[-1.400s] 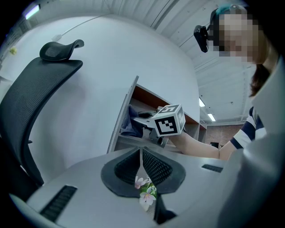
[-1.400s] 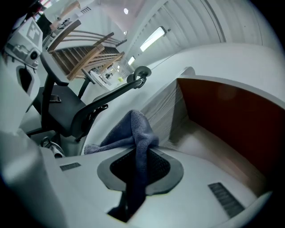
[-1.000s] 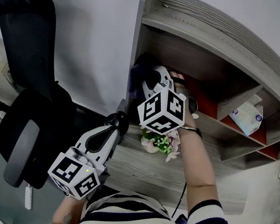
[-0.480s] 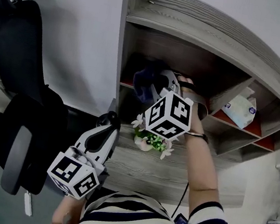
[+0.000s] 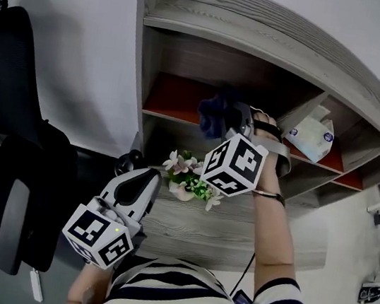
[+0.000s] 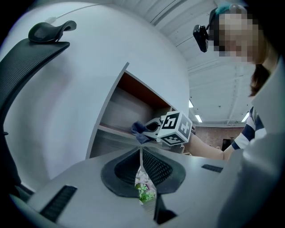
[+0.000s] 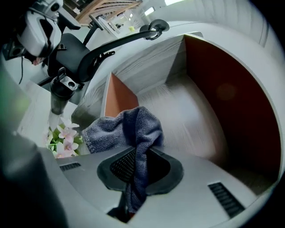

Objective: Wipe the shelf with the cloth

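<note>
Two grippers are showing in the head view: the left gripper (image 5: 131, 163) at seven o'clock, the right gripper (image 5: 226, 115) near centre. One cloth (image 5: 213, 108), one shelf (image 5: 217, 27) at twelve o'clock, one flower pot (image 5: 186, 184), one tissue pack (image 5: 309, 138) at two o'clock and one office chair (image 5: 21, 178) at nine o'clock are showing too.

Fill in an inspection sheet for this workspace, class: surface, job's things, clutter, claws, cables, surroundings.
Surface: grey wood-grain desk.
Job's things: shelf with red boards; blue cloth bunched at the front of its wide left compartment.
Clutter: potted flowers on the desk; tissue pack in a compartment further right.
Claws: right claw shut on the cloth; left claw shut, holding nothing, low by the desk.
Cables: one thin dark cord below the right forearm.
Surroundings: black office chair, white wall.
</note>
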A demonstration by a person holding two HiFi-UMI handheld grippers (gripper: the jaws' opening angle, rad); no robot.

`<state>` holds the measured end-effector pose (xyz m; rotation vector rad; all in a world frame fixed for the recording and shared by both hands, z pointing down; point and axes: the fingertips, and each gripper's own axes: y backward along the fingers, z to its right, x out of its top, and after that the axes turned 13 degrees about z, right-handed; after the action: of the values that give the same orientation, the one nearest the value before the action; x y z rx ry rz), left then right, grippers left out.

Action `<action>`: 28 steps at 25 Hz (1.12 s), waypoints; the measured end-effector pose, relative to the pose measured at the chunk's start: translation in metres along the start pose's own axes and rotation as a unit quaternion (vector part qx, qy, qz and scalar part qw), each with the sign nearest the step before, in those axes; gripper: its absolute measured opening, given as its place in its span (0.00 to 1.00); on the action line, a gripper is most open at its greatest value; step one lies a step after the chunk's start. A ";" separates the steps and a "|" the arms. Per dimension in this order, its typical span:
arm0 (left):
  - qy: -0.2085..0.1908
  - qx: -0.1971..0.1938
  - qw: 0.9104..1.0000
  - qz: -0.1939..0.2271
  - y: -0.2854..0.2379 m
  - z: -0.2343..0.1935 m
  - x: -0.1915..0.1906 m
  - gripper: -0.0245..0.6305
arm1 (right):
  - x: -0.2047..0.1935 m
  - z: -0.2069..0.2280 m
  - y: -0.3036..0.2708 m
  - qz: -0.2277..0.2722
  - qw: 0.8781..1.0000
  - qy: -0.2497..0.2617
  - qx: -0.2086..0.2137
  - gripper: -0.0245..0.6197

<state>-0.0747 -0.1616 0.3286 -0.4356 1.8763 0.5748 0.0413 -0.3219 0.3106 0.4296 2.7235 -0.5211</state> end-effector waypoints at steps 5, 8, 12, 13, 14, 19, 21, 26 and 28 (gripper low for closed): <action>0.005 -0.016 1.000 -0.005 -0.006 0.008 -0.005 0.08 | -0.023 0.006 0.012 -0.047 0.998 0.013 -0.030 0.13; 0.009 -0.020 1.000 -0.006 -0.007 0.010 -0.006 0.08 | -0.030 0.007 0.017 -0.072 0.996 0.029 -0.045 0.13; 0.012 -0.021 1.000 -0.006 -0.007 0.010 -0.007 0.08 | -0.036 0.008 0.023 -0.111 0.990 0.053 -0.065 0.13; 0.012 -0.021 1.000 -0.006 -0.006 0.010 -0.007 0.08 | -0.037 0.008 0.024 -0.115 0.990 0.055 -0.067 0.13; 0.012 -0.022 1.000 -0.006 -0.006 0.010 -0.007 0.08 | -0.037 0.007 0.025 -0.117 0.989 0.055 -0.069 0.13; 0.013 -0.022 1.000 -0.003 -0.004 0.010 -0.006 0.08 | -0.033 0.012 0.027 -0.106 0.990 0.051 -0.082 0.13; 0.014 -0.020 1.000 -0.002 -0.003 0.009 -0.005 0.08 | -0.027 0.022 0.033 -0.090 0.989 0.053 -0.108 0.13; 0.017 -0.022 1.000 0.000 -0.004 0.006 -0.004 0.08 | -0.006 0.059 0.056 -0.046 0.975 0.082 -0.200 0.13; 0.018 -0.024 1.000 0.001 -0.005 0.007 -0.004 0.08 | 0.001 0.073 0.067 -0.031 0.967 0.090 -0.235 0.13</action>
<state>-0.0654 -0.1614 0.3294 -0.4782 1.9004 0.6175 0.0830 -0.2914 0.2258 0.2747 2.9140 0.1666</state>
